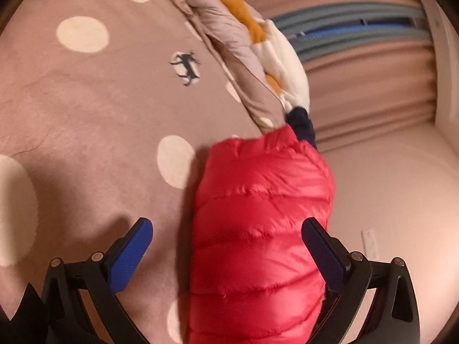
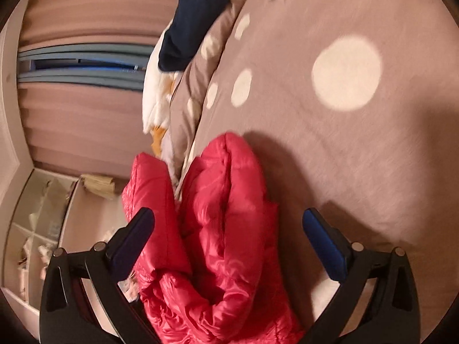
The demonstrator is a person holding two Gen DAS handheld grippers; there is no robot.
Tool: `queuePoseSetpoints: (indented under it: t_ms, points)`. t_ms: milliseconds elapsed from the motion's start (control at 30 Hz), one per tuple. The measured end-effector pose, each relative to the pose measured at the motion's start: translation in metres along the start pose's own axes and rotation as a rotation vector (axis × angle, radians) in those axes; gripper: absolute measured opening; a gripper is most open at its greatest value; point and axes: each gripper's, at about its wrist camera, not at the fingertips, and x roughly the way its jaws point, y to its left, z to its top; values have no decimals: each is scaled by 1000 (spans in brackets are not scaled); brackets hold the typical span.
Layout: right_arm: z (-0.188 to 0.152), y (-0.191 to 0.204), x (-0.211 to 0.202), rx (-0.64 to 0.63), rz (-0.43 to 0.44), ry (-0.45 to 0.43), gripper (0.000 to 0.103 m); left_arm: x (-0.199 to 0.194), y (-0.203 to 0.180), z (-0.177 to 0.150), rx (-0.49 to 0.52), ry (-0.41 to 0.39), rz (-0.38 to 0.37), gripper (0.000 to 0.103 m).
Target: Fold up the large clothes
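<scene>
A red quilted down jacket (image 1: 258, 229) lies at the edge of a bed covered by a pink-brown spread with cream dots (image 1: 86, 129). In the left wrist view my left gripper (image 1: 226, 235) is open, its blue pads (image 1: 129, 258) standing either side of the jacket, not clamped on it. In the right wrist view the jacket (image 2: 218, 229) is bunched and folded over itself. My right gripper (image 2: 229, 223) is open too, its blue pads (image 2: 324, 243) wide apart around the bunched fabric.
A rolled duvet (image 1: 229, 43) with cream and orange patches runs along the bed edge, with a dark navy garment (image 1: 301, 123) on it. Striped curtains (image 1: 373, 86) hang beyond. A white shelf unit (image 2: 37, 229) stands on the floor in the right wrist view.
</scene>
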Motion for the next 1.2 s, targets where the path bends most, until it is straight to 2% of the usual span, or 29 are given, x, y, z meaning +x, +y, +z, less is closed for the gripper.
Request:
queuePoseSetpoints:
  t_ms: [100,167,367,400,433,467,567,700,767,867,933,1033,1200]
  points:
    - [-5,3,14,-7,11,74,103,-3,2,3,-30,-2,-31,102]
    - [-6,1,19,12,12,75,103,2,4,3,-53,28,-77,102]
    - [-14,-4,34,81,94,93,103,43,11,-13,-102,216,-119,102]
    - [-15,-4,36,89,117,99,103,51,11,-18,-122,242,-159,102]
    - [-15,-5,36,97,132,103,103,56,12,-22,-145,253,-197,102]
    - [-17,-5,39,102,144,106,103,58,13,-24,-155,245,-202,102]
    - [-17,-6,40,99,145,103,103,61,5,-30,-102,208,-175,102]
    - [-19,-4,41,59,141,128,101,67,-7,-32,-8,243,-159,102]
    - [-21,0,46,2,117,165,97,69,-10,-34,30,258,-155,103]
    - [-24,5,49,-75,62,179,73,71,-15,-36,88,281,-137,102]
    - [-26,1,49,-82,67,164,57,70,-19,-37,106,264,-119,98]
    - [-26,-3,47,-62,86,149,51,70,-31,-43,139,242,-99,95]
    - [-26,3,39,-84,146,159,48,57,-57,-44,218,214,-66,94]
